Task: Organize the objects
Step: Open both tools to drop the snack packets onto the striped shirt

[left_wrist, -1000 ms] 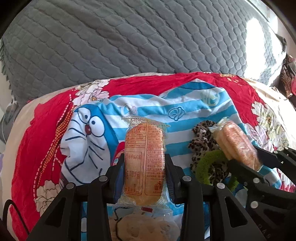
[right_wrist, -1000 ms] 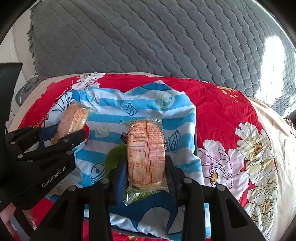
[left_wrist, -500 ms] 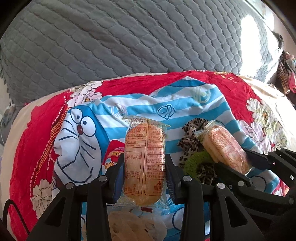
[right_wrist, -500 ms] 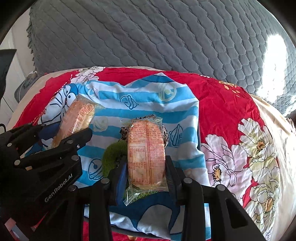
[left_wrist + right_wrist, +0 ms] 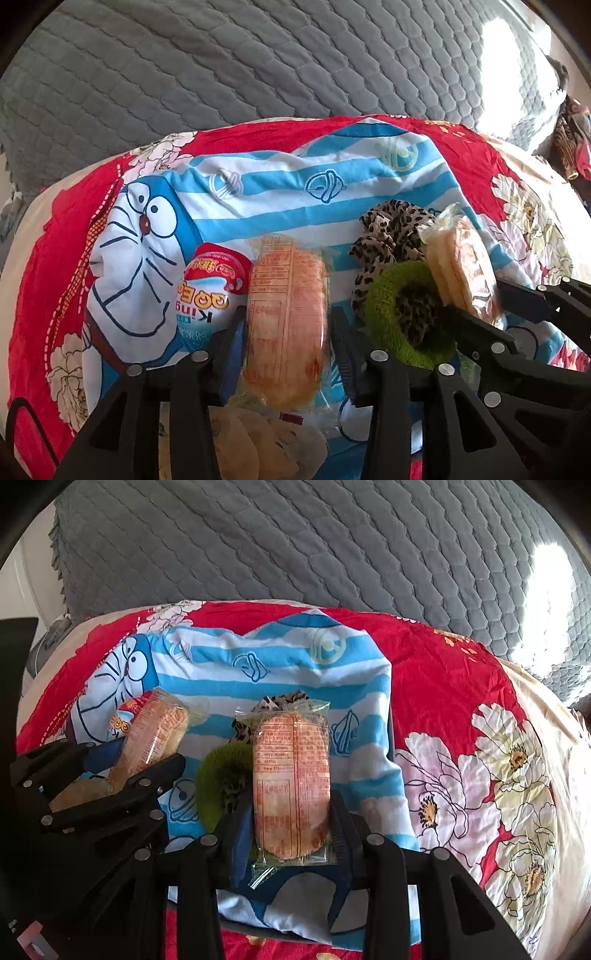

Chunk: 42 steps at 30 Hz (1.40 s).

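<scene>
A clear-wrapped orange cake packet (image 5: 286, 321) stands between the fingers of my left gripper (image 5: 288, 332). Its jaws are opening, and a thin gap shows at the right pad. The same packet (image 5: 155, 734) shows in the right wrist view. My right gripper (image 5: 291, 812) is shut on a second cake packet (image 5: 291, 786), seen from the left as a tilted packet (image 5: 461, 269). Both hang low over a blue striped cartoon cloth (image 5: 295, 184). Beside the left packet lies a red and white egg-shaped snack (image 5: 207, 291).
A green scrunchie (image 5: 391, 291) and a leopard-print scrunchie (image 5: 391, 229) lie between the two grippers. A bag of pale sliced snacks (image 5: 258, 443) lies under the left gripper. A red floral sheet (image 5: 461, 672) covers the seat, and a grey quilted backrest (image 5: 295, 546) rises behind it.
The left jaws have widened and their packet has sagged lower and blurred. The egg-shaped snack has come into view at its left. The right gripper and its packet stayed put.
</scene>
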Each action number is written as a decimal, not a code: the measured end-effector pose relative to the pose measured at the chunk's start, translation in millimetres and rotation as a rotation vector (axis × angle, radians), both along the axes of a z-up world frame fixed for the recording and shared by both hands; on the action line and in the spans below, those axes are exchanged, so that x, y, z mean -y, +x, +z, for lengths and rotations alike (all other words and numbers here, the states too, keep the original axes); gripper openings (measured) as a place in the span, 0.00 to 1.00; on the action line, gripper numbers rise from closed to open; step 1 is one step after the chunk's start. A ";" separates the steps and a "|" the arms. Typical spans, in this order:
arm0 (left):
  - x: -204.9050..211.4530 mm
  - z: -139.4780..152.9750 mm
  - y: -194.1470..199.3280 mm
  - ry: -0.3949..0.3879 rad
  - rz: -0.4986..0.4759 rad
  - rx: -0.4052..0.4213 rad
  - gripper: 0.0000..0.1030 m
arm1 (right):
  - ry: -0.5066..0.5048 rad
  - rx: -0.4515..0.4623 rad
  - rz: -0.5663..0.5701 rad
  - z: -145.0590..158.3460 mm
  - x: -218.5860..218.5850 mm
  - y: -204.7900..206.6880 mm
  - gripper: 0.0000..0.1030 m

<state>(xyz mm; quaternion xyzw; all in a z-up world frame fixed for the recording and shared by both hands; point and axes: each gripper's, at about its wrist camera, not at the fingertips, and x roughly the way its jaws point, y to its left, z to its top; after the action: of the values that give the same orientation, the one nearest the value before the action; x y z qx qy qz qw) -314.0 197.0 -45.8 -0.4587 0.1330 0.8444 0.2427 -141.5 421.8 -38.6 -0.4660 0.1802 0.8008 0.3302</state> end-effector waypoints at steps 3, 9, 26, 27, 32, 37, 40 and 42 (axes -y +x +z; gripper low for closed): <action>2.3 2.6 0.0 0.000 0.009 -0.002 0.55 | -0.015 0.010 -0.004 -1.3 0.5 1.7 0.38; 9.3 7.2 0.9 -0.007 0.021 -0.003 0.65 | -0.012 0.013 -0.012 2.9 0.5 4.1 0.40; 28.1 24.7 6.6 -0.007 0.045 -0.026 0.72 | -0.029 -0.003 -0.043 19.2 1.6 11.8 0.51; 28.7 26.3 7.3 -0.008 0.044 -0.028 0.72 | -0.027 -0.006 -0.045 21.2 1.7 12.6 0.52; 32.3 34.5 12.2 -0.007 0.048 -0.043 0.73 | -0.026 -0.013 -0.046 27.3 3.9 14.8 0.56; 37.7 42.4 15.3 -0.001 0.053 -0.049 0.74 | -0.016 -0.016 -0.032 34.1 9.3 14.2 0.60; 40.5 46.8 17.5 -0.001 0.052 -0.052 0.75 | -0.011 -0.019 -0.029 38.7 11.7 14.0 0.64; 42.5 50.5 19.3 -0.001 0.055 -0.060 0.75 | -0.002 -0.023 -0.029 42.6 13.4 14.2 0.68</action>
<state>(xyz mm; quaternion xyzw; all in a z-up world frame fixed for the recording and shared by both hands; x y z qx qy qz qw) -294.7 154.6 4.7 -0.4368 0.1278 0.8640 0.2152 -127.4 408.4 3.9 -0.4546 0.1915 0.8011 0.3390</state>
